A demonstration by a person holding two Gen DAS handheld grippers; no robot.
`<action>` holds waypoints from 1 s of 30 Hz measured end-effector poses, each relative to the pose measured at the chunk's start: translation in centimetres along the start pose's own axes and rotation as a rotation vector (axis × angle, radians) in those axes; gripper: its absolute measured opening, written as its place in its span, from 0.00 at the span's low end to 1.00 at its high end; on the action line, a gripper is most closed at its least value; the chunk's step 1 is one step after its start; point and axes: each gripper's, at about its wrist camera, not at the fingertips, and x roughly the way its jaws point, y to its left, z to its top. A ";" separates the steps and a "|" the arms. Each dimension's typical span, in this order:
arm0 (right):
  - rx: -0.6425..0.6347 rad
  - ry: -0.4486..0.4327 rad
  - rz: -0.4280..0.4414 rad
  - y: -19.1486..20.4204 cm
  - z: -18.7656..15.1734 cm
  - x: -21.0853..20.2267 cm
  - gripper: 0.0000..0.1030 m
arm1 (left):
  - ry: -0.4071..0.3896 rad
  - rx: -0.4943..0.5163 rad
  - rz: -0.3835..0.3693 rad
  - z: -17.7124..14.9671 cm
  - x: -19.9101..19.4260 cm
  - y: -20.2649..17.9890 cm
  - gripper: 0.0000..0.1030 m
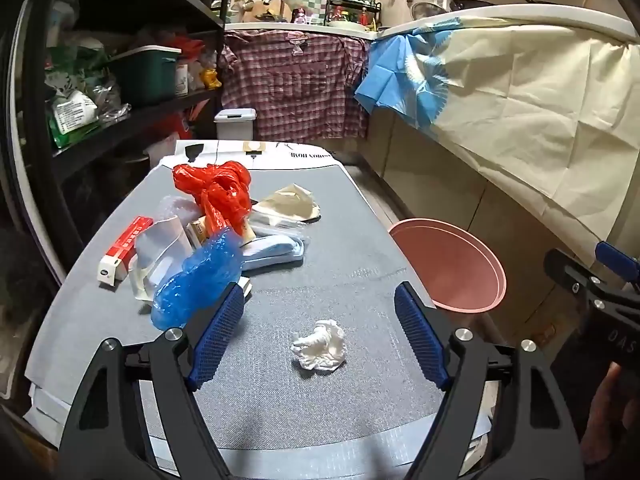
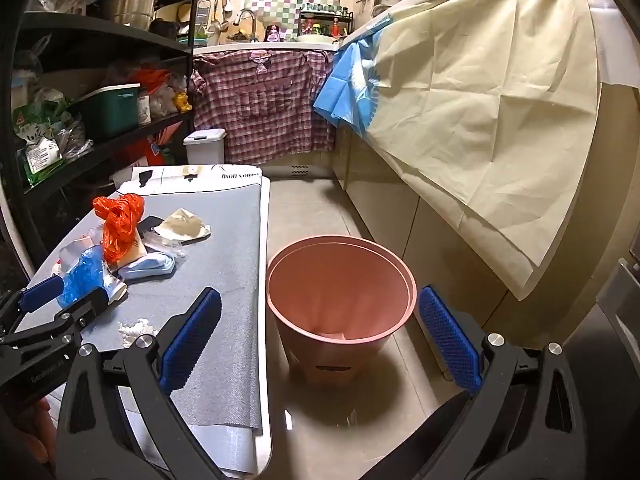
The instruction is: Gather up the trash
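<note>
A crumpled white tissue [image 1: 320, 346] lies on the grey table mat [image 1: 340, 248], low between the open fingers of my left gripper [image 1: 320, 292], which touch nothing. Further back is a pile of trash: a red plastic bag [image 1: 216, 188], a blue plastic bag [image 1: 196, 280], a red-and-white box [image 1: 124, 252], beige paper [image 1: 288, 204] and a light blue packet [image 1: 272, 250]. My right gripper [image 2: 320, 294] is open and empty over the pink bin [image 2: 276, 264], which stands on the floor right of the table. The right wrist view also shows the left gripper [image 2: 76, 300] and the tissue [image 2: 134, 330].
Black shelves [image 1: 132, 128] packed with goods run along the table's left side. A small white lidded bin [image 1: 235, 124] stands beyond the table's far end, before a checked cloth [image 1: 296, 84]. A cream cloth [image 2: 480, 120] hangs over the counter on the right. Tiled floor [image 2: 304, 216] lies between table and cabinets.
</note>
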 end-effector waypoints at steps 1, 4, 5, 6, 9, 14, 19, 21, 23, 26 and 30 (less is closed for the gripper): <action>0.005 -0.001 -0.002 -0.1 0.1 0.0 0.94 | 0.001 -0.001 -0.004 0.0 0.0 0.0 0.73; 0.014 -0.002 -0.008 -0.3 0.0 0.0 0.94 | 0.006 -0.009 -0.011 0.0 0.0 0.0 0.73; 0.013 -0.001 -0.010 -0.2 0.0 0.1 0.94 | 0.006 -0.011 -0.011 0.0 0.0 0.0 0.73; 0.012 0.000 -0.010 -0.2 0.0 0.1 0.94 | 0.006 -0.008 -0.012 0.0 0.1 0.0 0.73; 0.004 -0.001 -0.013 0.0 0.0 0.1 0.94 | 0.007 -0.009 -0.011 0.0 0.1 0.0 0.73; 0.007 0.000 -0.014 0.0 0.0 0.2 0.94 | 0.007 -0.009 -0.010 0.1 0.0 -0.1 0.73; 0.006 0.000 -0.013 0.1 -0.1 0.1 0.94 | 0.003 -0.003 -0.011 0.1 0.0 -0.2 0.73; 0.006 0.001 -0.012 0.1 -0.1 0.1 0.94 | 0.004 -0.004 -0.011 0.2 0.0 -0.2 0.73; 0.007 0.001 -0.013 0.1 -0.1 0.1 0.94 | 0.004 -0.005 -0.011 0.2 0.0 -0.2 0.73; 0.008 0.002 -0.012 0.1 -0.1 0.1 0.94 | 0.004 -0.003 -0.012 0.2 0.0 -0.3 0.73; 0.006 0.001 -0.012 0.1 -0.1 0.1 0.94 | 0.004 -0.003 -0.012 0.1 0.1 -0.3 0.73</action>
